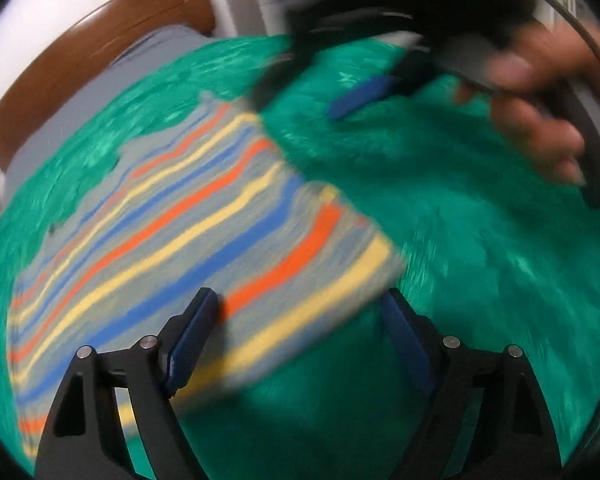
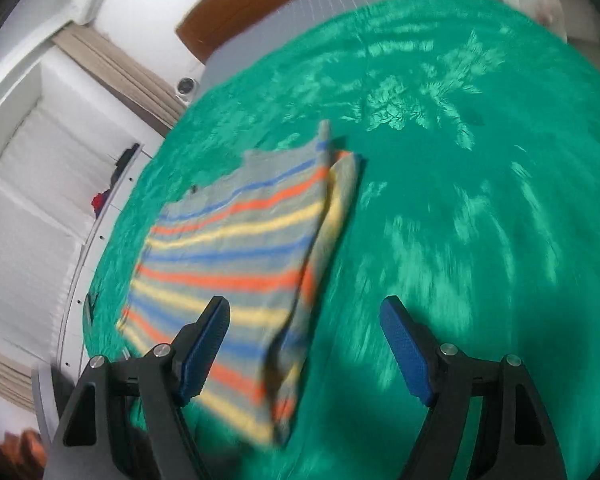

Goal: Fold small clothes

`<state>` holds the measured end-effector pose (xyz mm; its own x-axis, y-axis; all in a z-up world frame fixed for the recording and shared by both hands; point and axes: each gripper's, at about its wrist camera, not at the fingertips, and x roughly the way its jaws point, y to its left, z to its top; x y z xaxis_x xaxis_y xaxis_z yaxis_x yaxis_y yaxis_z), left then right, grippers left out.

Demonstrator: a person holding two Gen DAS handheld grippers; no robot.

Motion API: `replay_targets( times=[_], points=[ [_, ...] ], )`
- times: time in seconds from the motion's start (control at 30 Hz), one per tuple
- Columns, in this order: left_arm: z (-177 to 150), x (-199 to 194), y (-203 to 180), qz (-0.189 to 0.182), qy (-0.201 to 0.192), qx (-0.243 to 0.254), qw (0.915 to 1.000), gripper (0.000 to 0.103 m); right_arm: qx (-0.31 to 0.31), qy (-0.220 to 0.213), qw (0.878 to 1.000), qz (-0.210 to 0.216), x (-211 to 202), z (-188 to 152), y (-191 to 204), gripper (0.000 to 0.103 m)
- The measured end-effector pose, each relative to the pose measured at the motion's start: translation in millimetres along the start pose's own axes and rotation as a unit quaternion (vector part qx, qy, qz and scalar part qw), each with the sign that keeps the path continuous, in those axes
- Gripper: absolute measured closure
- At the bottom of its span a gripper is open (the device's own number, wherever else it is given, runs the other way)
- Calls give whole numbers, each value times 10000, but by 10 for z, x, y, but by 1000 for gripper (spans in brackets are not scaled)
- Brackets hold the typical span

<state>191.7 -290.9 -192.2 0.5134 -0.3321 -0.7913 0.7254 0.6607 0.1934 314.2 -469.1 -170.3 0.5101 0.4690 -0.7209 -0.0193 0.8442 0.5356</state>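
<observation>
A small striped garment (image 1: 180, 220) (image 2: 236, 248), grey with orange, yellow and blue bands, lies flat on the green bedspread (image 1: 440, 240) (image 2: 460, 200), one side folded over onto itself. My left gripper (image 1: 300, 304) hangs open above its near corner, nothing between the blue pads. My right gripper (image 2: 304, 308) is also open, over the garment's folded right edge, and holds nothing. In the left wrist view the right gripper (image 1: 296, 106) appears blurred at the top, above the bedspread past the garment's far edge, held by a person's hand (image 1: 540, 100). Both views are motion-blurred.
A brown wooden headboard (image 1: 92, 52) (image 2: 260, 8) and a grey sheet (image 1: 112, 92) lie beyond the bedspread. White shelves (image 2: 40, 200) with small items and a beige curtain (image 2: 120, 72) stand to the left of the bed.
</observation>
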Motion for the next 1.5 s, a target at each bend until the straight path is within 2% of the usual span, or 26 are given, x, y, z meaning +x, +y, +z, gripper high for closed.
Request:
replay_targets(
  times=[0.03, 0.07, 0.1, 0.13, 0.17, 0.2, 0.23, 0.27, 0.4, 0.53, 0.67, 0.83, 0.9, 1.0, 1.03, 1.07, 1.17, 1.27, 1.33, 1.37, 1.4, 1.43, 1.47, 1.5],
  points=[
    [63, 44, -25, 11, -89, 32, 10000, 25, 64, 56, 10000, 24, 112, 117, -33, 27],
    [109, 78, -30, -60, -140, 45, 9999, 47, 134, 110, 9998, 120, 203, 207, -54, 28],
    [139, 115, -26, -109, -170, 47, 9998, 64, 227, 163, 9994, 204, 317, 306, -77, 31],
    [170, 149, -17, 69, -203, 59, 9998, 89, 309, 176, 9992, 198, 410, 377, -87, 33],
    [189, 171, 29, 184, -233, -3, 9996, 94, 379, 157, 9989, 214, 470, 417, -96, 46],
    [196, 169, 99, 61, -276, -149, 9995, 95, 492, 128, 9983, 289, 555, 472, -100, 73],
    [195, 147, 176, -9, -340, -292, 9990, 96, 553, 89, 9981, 253, 591, 489, -91, 89],
    [186, 85, 300, -27, -460, -475, 9978, 97, 593, 22, 9980, 240, 599, 519, -56, 93],
    [64, -243, 785, 50, -857, -1154, 9896, 97, 148, -332, 9979, 545, 421, 667, 507, 93],
    [-258, -630, 1437, 252, -1122, -2026, 9725, 97, -269, -351, 9949, 912, 502, 822, 1256, 93],
    [-696, -824, 1980, 445, -1062, -2776, 9538, 97, -861, -96, 9903, 1090, 989, 916, 2167, 93],
    [-1249, -806, 2669, 781, -786, -3551, 9282, 97, -1204, 290, 9869, 1035, 1763, 858, 2928, 93],
    [-1343, -711, 2846, 763, -616, -3709, 9235, 96, -1314, 440, 9858, 948, 2097, 766, 3122, 93],
    [-1567, -599, 3038, 852, -248, -3943, 9147, 67, -1082, 678, 9857, 1099, 2409, 635, 3163, 81],
    [-1620, -614, 3069, 863, -239, -3983, 9129, 52, -986, 663, 9861, 1158, 2420, 600, 3145, 72],
    [-1648, -670, 3083, 836, -304, -4008, 9118, 42, -922, 601, 9866, 1208, 2396, 553, 3115, 69],
    [-1728, -822, 3122, 679, -545, -3997, 9125, 27, -981, 330, 9889, 1063, 2104, 502, 2954, 69],
    [-1616, -823, 3111, 577, -658, -3797, 9210, 24, -1398, 154, 9880, 642, 1688, 393, 2794, 69],
    [-1613, -797, 3004, 782, -523, -3580, 9290, 24, -1820, 99, 9826, 363, 1417, 211, 2728, 69],
    [-1595, -749, 3001, 973, -369, -3541, 9294, 26, -2019, 87, 9789, 297, 1309, 63, 2717, 69],
    [-1640, -764, 2954, 1134, -167, -3586, 9264, 30, -2103, 94, 9772, 289, 1223, -26, 2659, 69],
    [-1684, -672, 3004, 1226, 78, -3731, 9196, 35, -2196, 155, 9750, 286, 1189, -196, 2624, 69],
    [-1752, -610, 3056, 1148, 195, -3914, 9128, 36, -2242, 271, 9738, 267, 1210, -337, 2578, 69],
    [-1826, -588, 3108, 986, 209, -4119, 9056, 35, -2254, 666, 9719, 128, 1334, -546, 2450, 69]
  ],
)
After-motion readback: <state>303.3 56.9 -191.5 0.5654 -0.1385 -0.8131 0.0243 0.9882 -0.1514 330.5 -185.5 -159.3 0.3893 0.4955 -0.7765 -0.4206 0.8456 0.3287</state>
